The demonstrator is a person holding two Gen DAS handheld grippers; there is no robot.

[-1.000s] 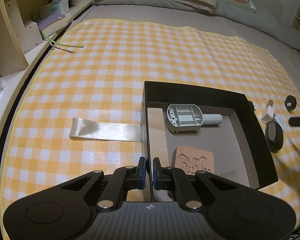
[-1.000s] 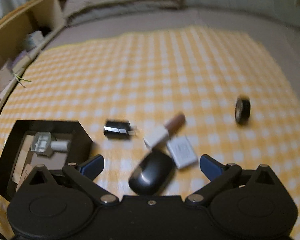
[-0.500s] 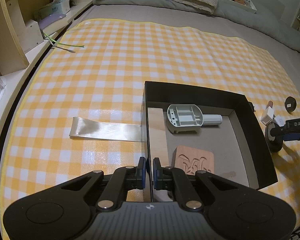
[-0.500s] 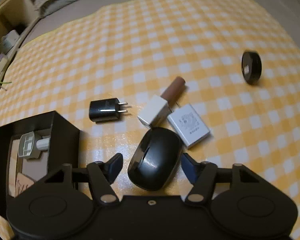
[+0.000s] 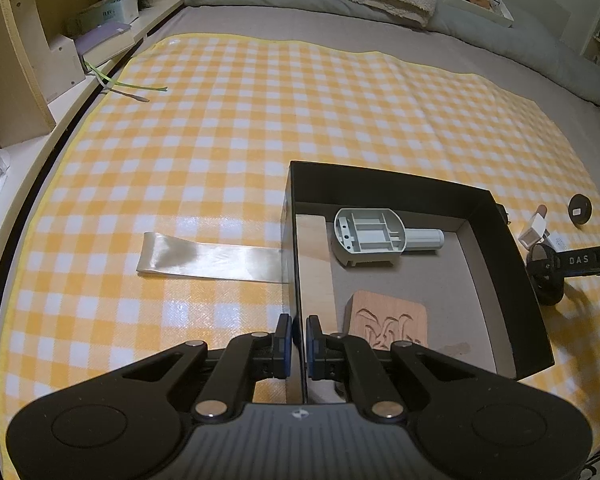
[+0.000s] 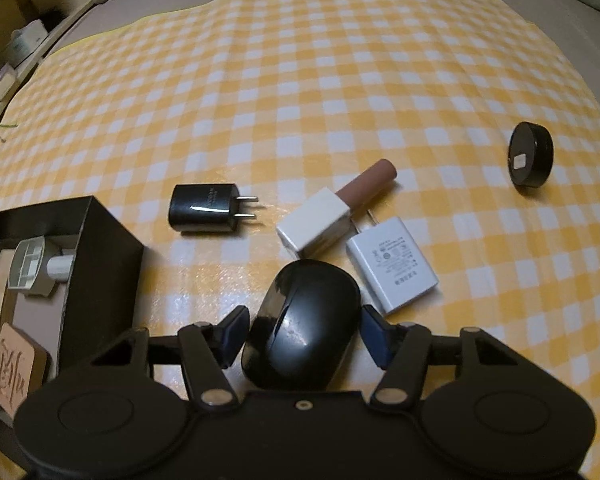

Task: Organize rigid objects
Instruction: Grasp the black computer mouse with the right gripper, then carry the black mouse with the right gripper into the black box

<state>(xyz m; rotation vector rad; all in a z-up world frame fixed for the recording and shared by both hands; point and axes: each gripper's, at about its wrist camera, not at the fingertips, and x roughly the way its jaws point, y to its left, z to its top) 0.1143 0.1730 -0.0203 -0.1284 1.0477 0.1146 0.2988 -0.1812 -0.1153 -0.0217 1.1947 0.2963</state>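
Black box (image 5: pixel 388 188) sits on the checked cloth (image 5: pixel 260 120) spread over the bed, toward the cloth's near right part. Inside: grey plastic part (image 5: pixel 374 236) at the far wall, carved wooden block (image 5: pixel 386 322) nearer, pale wood board (image 5: pixel 314 264) along the left wall. Left gripper (image 5: pixel 296 340) jaws clamped on the box's left wall.

Right gripper (image 6: pixel 302 330) jaws closing around the black mouse (image 6: pixel 300 336); mouse is between them, pads not clearly touching yet.

Loose on the cloth right of the box: black charger (image 6: pixel 202 208), white-capped brown tube (image 6: pixel 340 210), white adapter (image 6: pixel 392 264), black puck (image 6: pixel 530 158).

Box's near end is hidden behind the left gripper body. Adapter label too small to read.
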